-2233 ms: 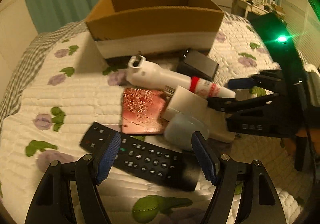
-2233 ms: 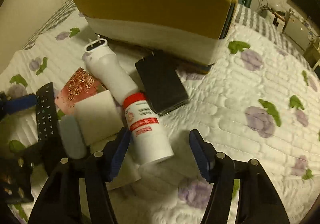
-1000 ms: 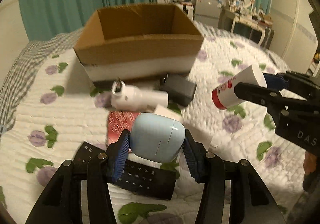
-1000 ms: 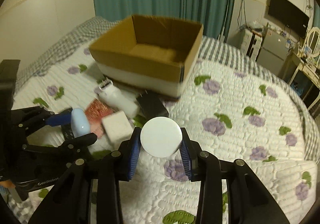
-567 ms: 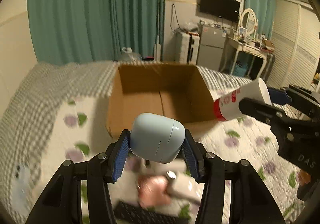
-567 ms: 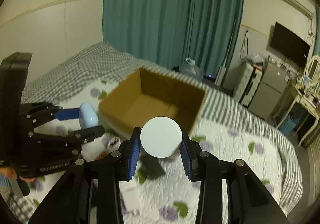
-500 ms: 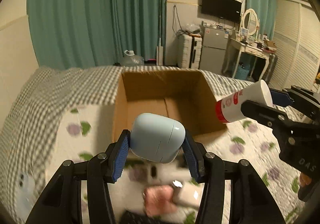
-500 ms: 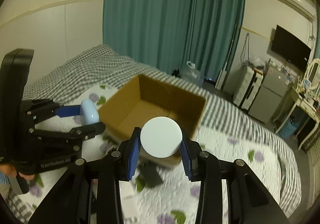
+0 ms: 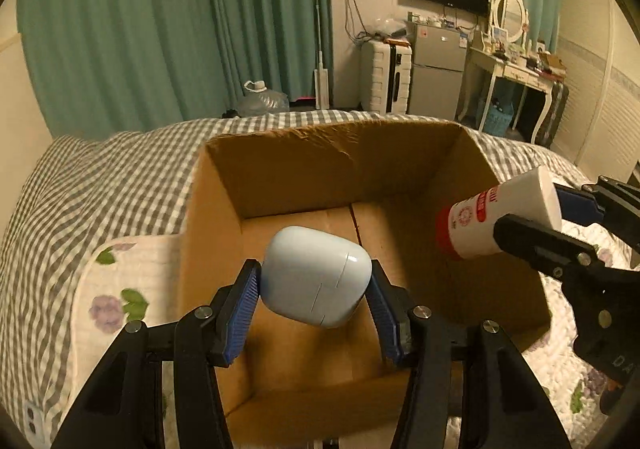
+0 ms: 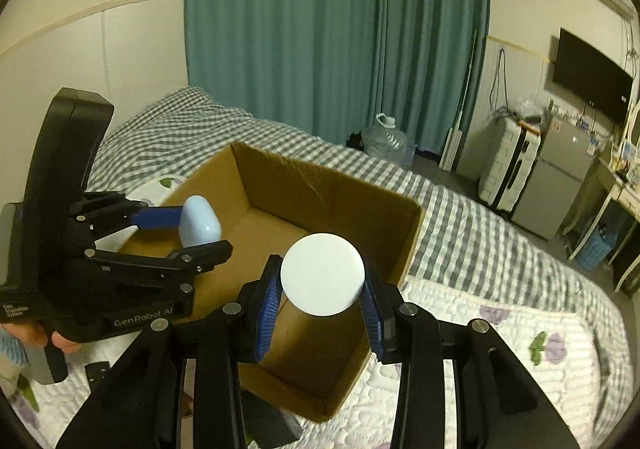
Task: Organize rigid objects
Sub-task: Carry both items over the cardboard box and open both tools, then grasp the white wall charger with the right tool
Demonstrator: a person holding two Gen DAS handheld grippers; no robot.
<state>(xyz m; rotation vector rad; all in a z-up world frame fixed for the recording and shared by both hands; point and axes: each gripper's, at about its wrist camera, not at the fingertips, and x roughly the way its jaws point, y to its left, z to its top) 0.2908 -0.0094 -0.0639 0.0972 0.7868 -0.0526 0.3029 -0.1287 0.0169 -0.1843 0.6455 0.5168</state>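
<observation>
My left gripper [image 9: 315,295] clamps a pale blue rounded plastic case [image 9: 316,281]; my right gripper [image 10: 322,297] clamps a white red-labelled bottle [image 10: 322,279], both above the open brown cardboard box [image 9: 400,169] on the bed.

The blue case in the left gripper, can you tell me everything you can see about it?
The blue case is pale, smooth and glossy, like hard plastic, rounded like a pebble, with a thin seam where its lid meets the body. The lid is shut. The left gripper clamps it between two blue pads, one on each side. It hangs tilted in the air over the open box, touching nothing else.
</observation>
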